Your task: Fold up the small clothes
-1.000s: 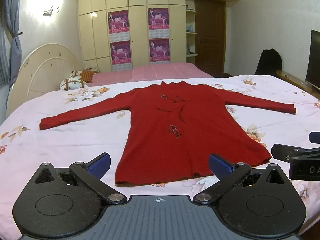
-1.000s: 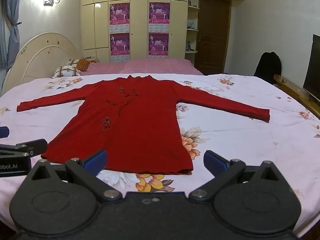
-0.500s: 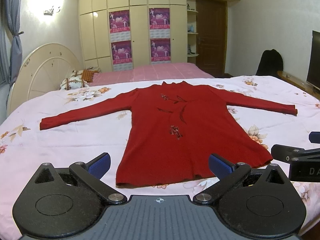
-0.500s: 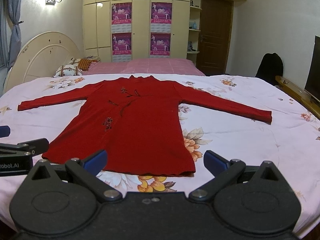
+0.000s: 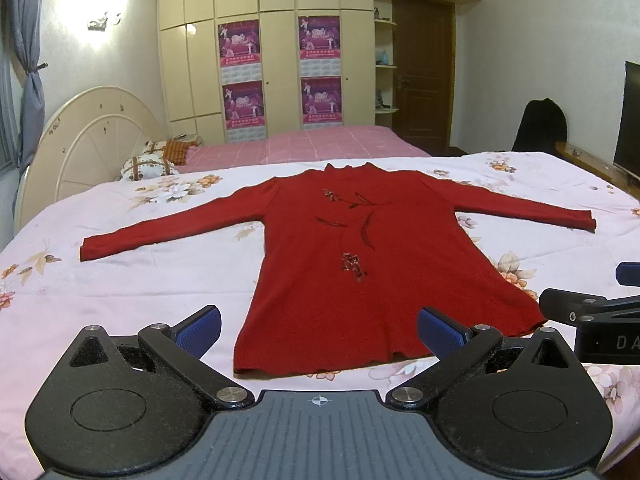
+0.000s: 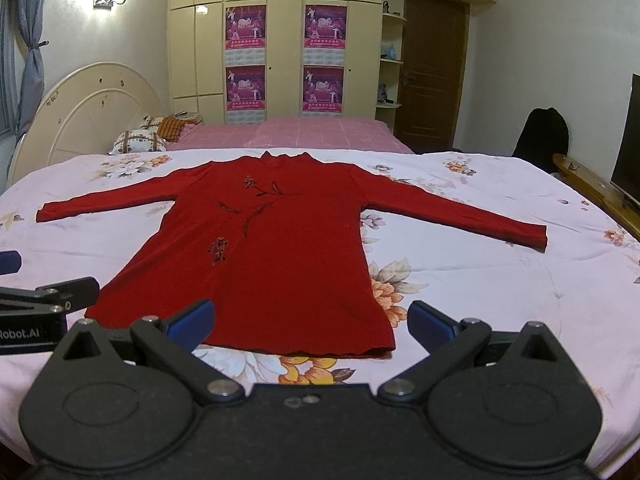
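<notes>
Floral pink bedsheet (image 5: pixel 120 280) beneath flat red long-sleeved knit top (image 5: pixel 360 248) (sleeves outspread) | left gripper (image 5: pixel 319 330), right gripper (image 6: pixel 308 320): spread wide, empty.

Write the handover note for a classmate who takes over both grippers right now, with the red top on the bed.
Left gripper: jaws open, holding nothing, above the top's near hem.
Right gripper: jaws open, holding nothing, also at the near hem.
Red long-sleeved top: flat on the floral bedsheet, front up, both sleeves spread out to the sides, collar at the far end.
Done: the top lies spread out.
Left: every fold; none made yet.
</notes>
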The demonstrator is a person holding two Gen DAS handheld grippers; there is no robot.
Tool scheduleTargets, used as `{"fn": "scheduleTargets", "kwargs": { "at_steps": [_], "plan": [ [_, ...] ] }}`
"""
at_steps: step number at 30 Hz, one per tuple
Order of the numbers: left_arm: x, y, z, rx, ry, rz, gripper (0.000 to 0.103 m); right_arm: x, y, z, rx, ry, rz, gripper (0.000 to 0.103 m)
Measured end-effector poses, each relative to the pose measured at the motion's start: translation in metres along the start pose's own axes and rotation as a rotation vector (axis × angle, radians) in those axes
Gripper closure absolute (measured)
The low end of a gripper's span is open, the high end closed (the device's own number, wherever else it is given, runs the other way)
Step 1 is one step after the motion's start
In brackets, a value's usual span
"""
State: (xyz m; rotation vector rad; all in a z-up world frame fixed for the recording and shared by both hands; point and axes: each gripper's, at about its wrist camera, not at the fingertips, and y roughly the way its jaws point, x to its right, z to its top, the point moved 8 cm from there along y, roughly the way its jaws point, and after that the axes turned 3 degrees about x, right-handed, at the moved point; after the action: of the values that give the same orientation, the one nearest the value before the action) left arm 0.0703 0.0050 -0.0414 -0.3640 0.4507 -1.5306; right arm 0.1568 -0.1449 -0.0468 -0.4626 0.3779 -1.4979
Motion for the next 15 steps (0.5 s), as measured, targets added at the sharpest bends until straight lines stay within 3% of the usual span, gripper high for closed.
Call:
{"fn": "scheduleTargets", "kwargs": {
  "at_steps": [15],
  "plan": [
    [-0.004, 0.0042, 0.0022, 0.0, -0.006, 0.006, 0.0, -0.0056, 0.001, 0.0038, 0.003, -0.008, 0.005, 0.001]
  ]
}}
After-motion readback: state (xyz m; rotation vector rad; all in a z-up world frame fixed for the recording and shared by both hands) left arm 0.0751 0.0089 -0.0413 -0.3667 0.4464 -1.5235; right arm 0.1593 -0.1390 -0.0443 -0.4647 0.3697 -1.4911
